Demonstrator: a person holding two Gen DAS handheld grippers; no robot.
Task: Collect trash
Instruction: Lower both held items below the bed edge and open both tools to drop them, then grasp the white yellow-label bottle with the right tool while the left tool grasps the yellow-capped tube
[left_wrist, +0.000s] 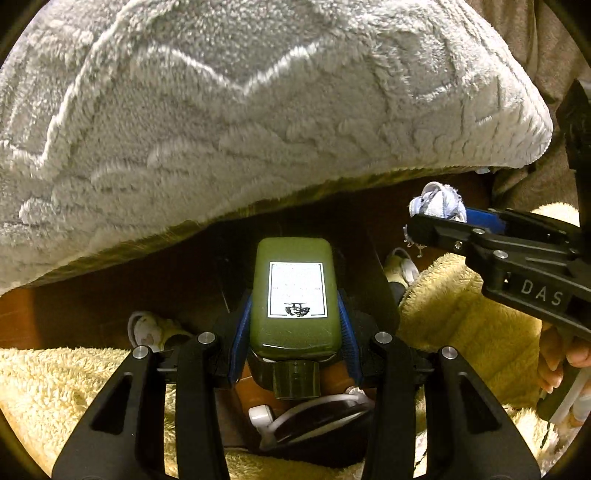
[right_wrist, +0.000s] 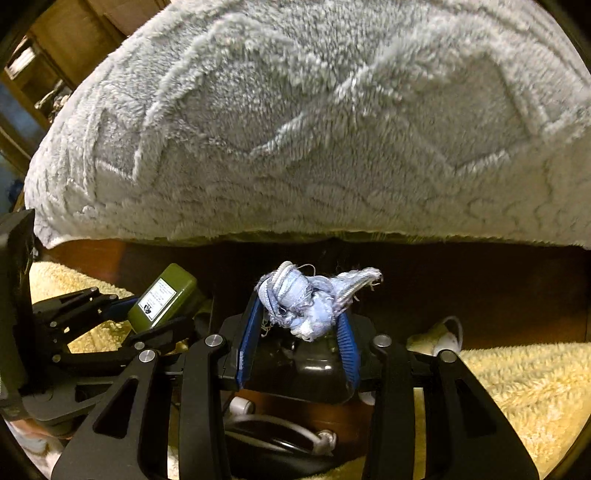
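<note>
Below the grey blanket (left_wrist: 258, 122), both claws hang nose-down over a dark gap between folds of yellow fleece (left_wrist: 85, 387).

Left claw (left_wrist: 295, 317): clamped on a green bottle (left_wrist: 295, 291), blue pads on its two long sides. Bottle's long axis runs along the fingers, cap toward the camera, base pointing away.

Right claw (right_wrist: 299, 325): pinching a blue rag (right_wrist: 306, 299), knotted and frayed, bunched at the fingertips, one tail sticking out sideways.

Under both loads, below the blanket edge: a black bin (right_wrist: 314, 365), I think, with a white-looped cord (right_wrist: 295, 432) near it; too dark to be sure.

Key relation: the bin lies straight below the rag and closer to the right claw; the bottle rides just to the rag's left. Right hand probably drops first.
</note>
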